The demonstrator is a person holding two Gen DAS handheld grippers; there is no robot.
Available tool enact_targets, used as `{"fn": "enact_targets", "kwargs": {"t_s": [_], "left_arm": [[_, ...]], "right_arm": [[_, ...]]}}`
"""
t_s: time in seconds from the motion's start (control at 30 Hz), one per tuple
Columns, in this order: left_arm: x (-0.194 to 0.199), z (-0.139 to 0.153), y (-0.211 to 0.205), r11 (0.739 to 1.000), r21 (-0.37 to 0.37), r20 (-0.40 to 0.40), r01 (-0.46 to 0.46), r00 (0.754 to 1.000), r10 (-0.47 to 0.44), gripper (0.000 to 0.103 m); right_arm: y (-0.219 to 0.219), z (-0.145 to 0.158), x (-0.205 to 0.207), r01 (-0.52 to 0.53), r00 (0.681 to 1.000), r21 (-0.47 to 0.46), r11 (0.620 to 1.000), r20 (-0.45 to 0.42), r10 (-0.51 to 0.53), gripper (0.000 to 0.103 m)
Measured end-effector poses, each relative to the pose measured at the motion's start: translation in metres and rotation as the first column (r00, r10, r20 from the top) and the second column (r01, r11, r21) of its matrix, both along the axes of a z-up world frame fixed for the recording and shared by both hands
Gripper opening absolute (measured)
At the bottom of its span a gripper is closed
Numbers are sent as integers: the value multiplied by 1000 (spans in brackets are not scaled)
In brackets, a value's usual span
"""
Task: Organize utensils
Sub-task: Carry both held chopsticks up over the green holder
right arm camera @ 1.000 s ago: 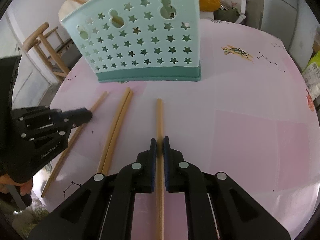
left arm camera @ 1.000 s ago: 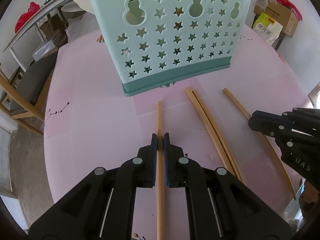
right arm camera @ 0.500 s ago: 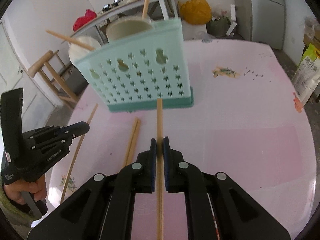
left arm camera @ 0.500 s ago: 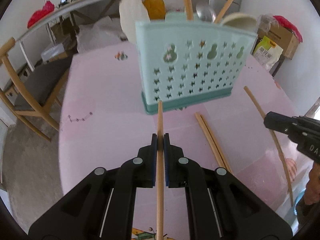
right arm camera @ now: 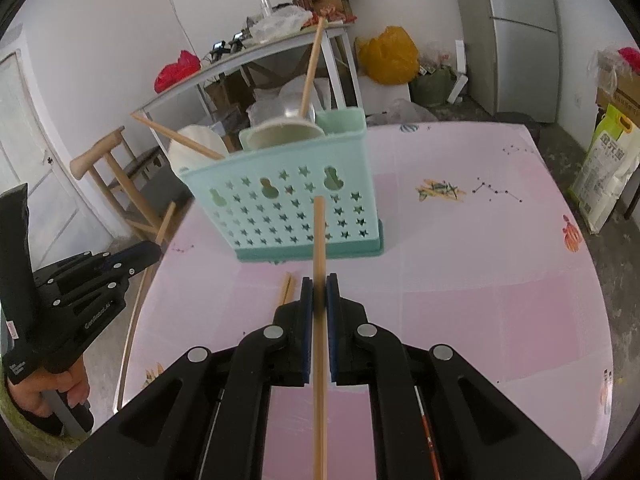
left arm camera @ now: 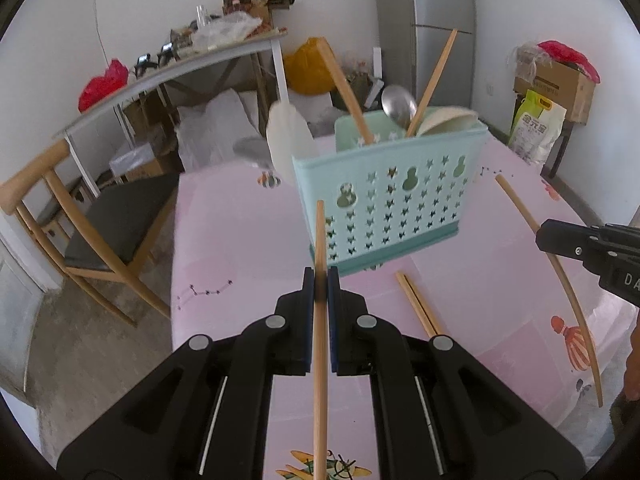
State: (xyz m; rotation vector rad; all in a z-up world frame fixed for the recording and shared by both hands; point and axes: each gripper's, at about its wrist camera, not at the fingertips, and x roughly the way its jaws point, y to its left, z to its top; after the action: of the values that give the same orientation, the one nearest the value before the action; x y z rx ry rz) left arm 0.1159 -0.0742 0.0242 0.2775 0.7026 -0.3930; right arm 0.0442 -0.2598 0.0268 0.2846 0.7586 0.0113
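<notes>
While clamping tight on the left chopstick (left arm camera: 320, 240), holding the left gripper (left arm camera: 320, 276) aimed downward at an angle toward the basket (left arm camera: 400, 200), with the chopstick's far tip showing in front of the star-holed wall. Running this chopstick back between both pads and out below the picture edge.

Clamping the right gripper (right arm camera: 319, 280) in the same way on the right chopstick (right arm camera: 319, 232), jaws pressed together on the thin wood, tip also lying across the basket's front wall in the right wrist view. Showing each gripper in the other camera too, at the side edge, with its long chopstick passing through it. Gripping the handle of the left gripper with a hand (right arm camera: 44, 392).

Standing upright on the pink surface (left arm camera: 240, 240), the mint green basket, already carrying two slanted chopsticks (left arm camera: 344, 88), a metal spoon (left arm camera: 398, 102) and a cream bowl (left arm camera: 444, 122). Leaning at its left end, a white flat utensil (left arm camera: 286, 140); not possible to tell if inside or just beside.

Lying flat on the surface between the two grippers, near the basket's base, a chopstick pair (left arm camera: 418, 306), side by side and touching.

Standing beside the surface, a wooden chair (left arm camera: 100, 220).
</notes>
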Motion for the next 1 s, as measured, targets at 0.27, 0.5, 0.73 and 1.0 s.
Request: {"fn": "enact_targets", "kwargs": {"t_s": [0.27, 0.5, 0.73, 1.0], "left_arm": [[-14, 20, 1, 1000, 5, 67, -1, 998, 1, 5], [-20, 31, 2, 1000, 1, 99, 2, 995, -2, 5], [-25, 47, 5, 999, -35, 122, 17, 992, -12, 5], [-18, 103, 28, 940, -325, 125, 102, 990, -64, 5]], "right_arm": [[2, 16, -9, -3, 999, -1, 1000, 52, 3, 7], [1, 25, -15, -1, 997, 1, 1000, 81, 1, 7], [-2, 35, -18, 12, 994, -14, 1000, 111, -10, 7], [-6, 46, -20, 28, 990, -27, 999, 140, -25, 7]]}}
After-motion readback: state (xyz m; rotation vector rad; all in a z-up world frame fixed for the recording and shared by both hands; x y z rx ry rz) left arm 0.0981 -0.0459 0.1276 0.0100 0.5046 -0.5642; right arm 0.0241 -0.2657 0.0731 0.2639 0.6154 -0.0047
